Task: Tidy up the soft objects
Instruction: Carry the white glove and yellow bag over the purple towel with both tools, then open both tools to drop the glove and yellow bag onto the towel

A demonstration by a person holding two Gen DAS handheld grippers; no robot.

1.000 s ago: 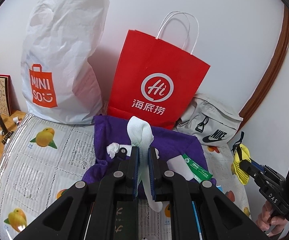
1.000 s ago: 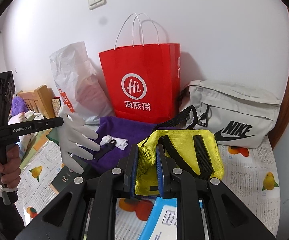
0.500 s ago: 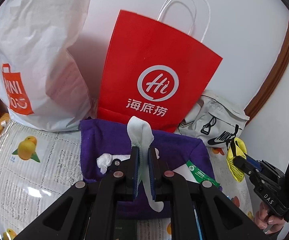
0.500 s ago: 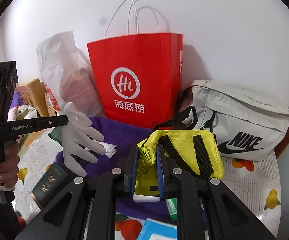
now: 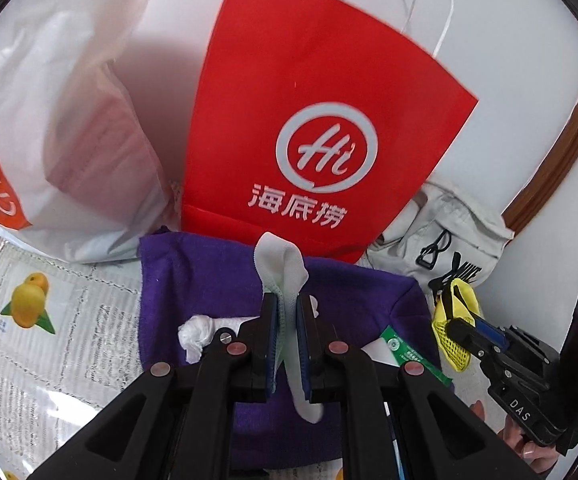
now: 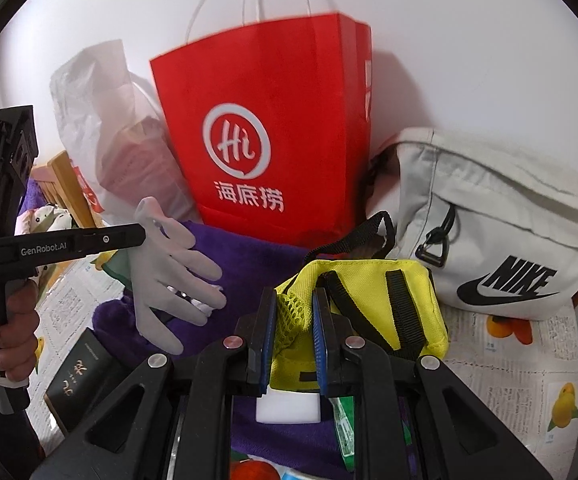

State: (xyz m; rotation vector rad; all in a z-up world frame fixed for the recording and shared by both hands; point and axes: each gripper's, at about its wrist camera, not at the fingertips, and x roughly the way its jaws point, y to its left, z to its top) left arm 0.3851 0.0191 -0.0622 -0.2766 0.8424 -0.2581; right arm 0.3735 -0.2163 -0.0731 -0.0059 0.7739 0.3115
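The left gripper [image 5: 287,316], low in the centre of its frame, is clenching a white glove [image 5: 285,276] whose cuff is standing up above the jaws while the fingers are dangling below, over the purple cloth [image 5: 193,280]. The right gripper [image 6: 295,320] is pinching the mesh edge of a yellow pouch [image 6: 373,300], which is hanging in front of the grey bag [image 6: 489,248] at right. Both loads are facing the red bag [image 5: 313,120] in the upper centre, probably the drop place, though its mouth is not showing. The glove is being held by a thin fold, so it may be slipping out if shaken. The pouch is hanging heavy from one corner, and the mesh could be tearing or sliding. Either gripper could be knocking the light paper bag over.
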